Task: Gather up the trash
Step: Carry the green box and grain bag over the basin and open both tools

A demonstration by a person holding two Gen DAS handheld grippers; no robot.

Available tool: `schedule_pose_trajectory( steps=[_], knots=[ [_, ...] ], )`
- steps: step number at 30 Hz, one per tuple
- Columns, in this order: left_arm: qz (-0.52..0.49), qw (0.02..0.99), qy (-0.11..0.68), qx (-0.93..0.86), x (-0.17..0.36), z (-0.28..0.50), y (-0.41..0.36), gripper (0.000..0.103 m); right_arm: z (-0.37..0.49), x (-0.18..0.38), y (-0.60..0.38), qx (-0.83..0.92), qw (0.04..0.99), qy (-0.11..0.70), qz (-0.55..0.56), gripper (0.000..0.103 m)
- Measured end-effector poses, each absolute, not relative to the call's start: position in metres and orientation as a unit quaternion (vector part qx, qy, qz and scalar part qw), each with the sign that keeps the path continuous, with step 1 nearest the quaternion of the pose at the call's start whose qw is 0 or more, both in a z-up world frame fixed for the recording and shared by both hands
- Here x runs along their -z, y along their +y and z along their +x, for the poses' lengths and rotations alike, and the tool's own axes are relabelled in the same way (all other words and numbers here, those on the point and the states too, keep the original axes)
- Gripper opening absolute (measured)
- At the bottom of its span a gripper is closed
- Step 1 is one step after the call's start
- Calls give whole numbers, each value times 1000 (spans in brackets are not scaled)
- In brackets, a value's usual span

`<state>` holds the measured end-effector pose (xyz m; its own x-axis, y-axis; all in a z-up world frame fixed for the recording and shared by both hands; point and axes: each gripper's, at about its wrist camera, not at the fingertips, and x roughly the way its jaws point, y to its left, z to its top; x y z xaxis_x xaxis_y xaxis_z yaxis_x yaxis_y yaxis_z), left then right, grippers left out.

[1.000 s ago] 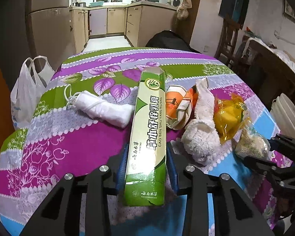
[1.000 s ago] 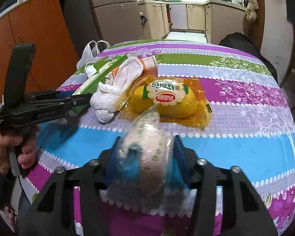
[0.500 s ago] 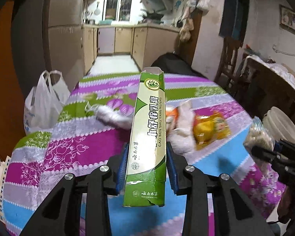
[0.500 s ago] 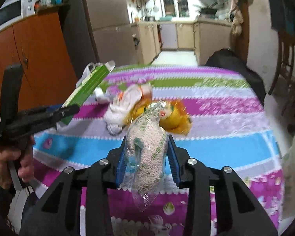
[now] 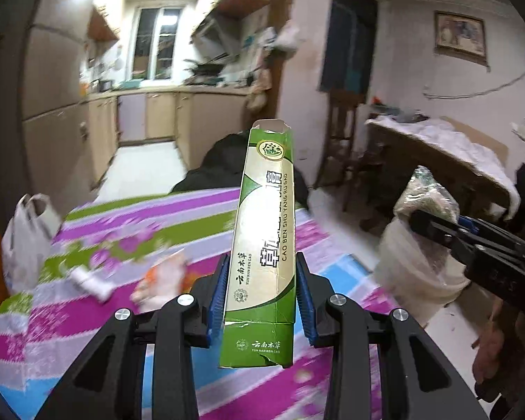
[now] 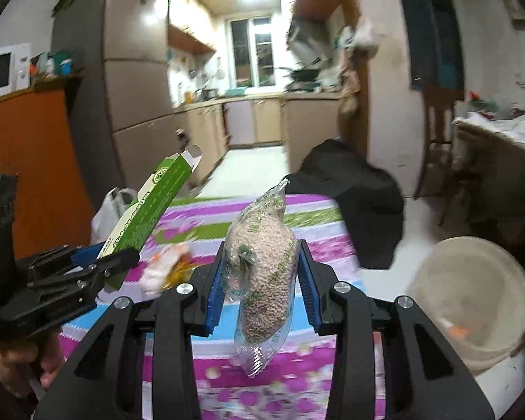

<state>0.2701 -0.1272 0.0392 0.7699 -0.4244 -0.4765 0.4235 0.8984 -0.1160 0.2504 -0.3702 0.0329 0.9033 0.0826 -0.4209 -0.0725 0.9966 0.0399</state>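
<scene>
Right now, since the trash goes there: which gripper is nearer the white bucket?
Right. The right gripper, holding the grain bag, is beside the white bucket; the left gripper, holding the green box, is farther left.

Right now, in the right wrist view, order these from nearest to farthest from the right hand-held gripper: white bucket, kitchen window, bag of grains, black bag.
1. Bag of grains: clamped in the right hand-held gripper.
2. White bucket: on the floor, lower right.
3. Black bag: beyond the table's far edge.
4. Kitchen window: back wall.

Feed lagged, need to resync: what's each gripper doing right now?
Left gripper: closed on the green carton, held off the table.
Right gripper: closed on the clear bag of grains, also lifted.
</scene>
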Motion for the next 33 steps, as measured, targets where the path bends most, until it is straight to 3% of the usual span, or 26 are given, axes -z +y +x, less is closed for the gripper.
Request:
schedule_pose_trajectory(
  steps=[16, 27, 33],
  knots=[
    [38, 901, 256, 349, -86, 273, -336, 37, 224, -57, -520, 104, 970, 217, 21, 36],
    [74, 863, 321, 384, -60, 311, -457, 37, 248, -36, -590, 124, 947, 288, 68, 36],
    [84, 848, 353, 387, -41, 331, -470, 37, 254, -21, -617, 122, 933, 324, 95, 36]
  ],
)
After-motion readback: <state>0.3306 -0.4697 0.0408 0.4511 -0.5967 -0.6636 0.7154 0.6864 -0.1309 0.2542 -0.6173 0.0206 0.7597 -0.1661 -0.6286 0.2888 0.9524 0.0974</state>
